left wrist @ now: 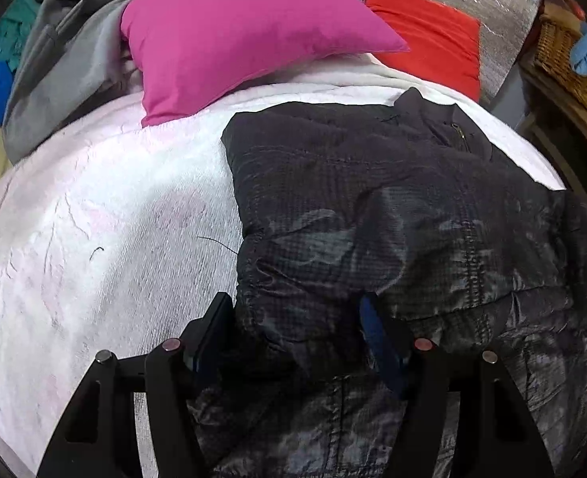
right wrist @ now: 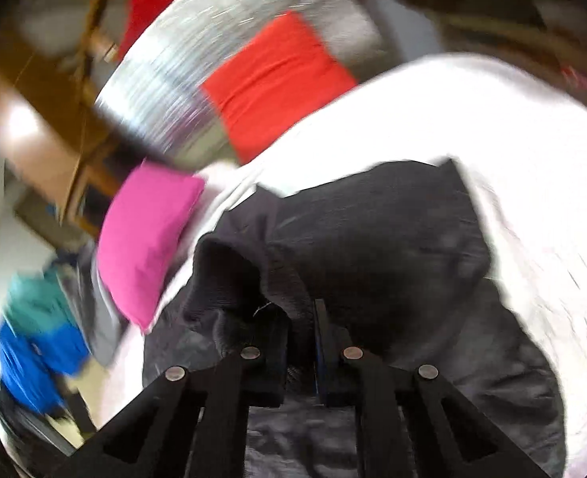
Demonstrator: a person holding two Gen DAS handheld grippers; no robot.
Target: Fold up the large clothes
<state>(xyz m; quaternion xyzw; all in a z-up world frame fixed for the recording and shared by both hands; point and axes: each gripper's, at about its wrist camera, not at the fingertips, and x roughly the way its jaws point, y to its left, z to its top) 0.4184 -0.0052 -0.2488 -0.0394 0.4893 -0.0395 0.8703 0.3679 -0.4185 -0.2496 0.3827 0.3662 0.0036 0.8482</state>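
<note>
My left gripper (left wrist: 297,318) has its jaws spread wide, a bunched fold of the black jacket (left wrist: 393,207) lying between them. My right gripper (right wrist: 301,318) has its jaws clenched on a jacket cuff (right wrist: 229,279). Beyond both jaws the jacket spreads over the white bed (left wrist: 106,207), with a pink pillow (left wrist: 229,28) farther off.

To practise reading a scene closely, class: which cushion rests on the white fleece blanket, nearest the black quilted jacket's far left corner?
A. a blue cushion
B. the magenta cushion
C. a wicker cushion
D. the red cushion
B: in the left wrist view the magenta cushion lies on the white fleece blanket, just beyond the black quilted jacket; the red cushion leans farther back against silver foil.
</note>
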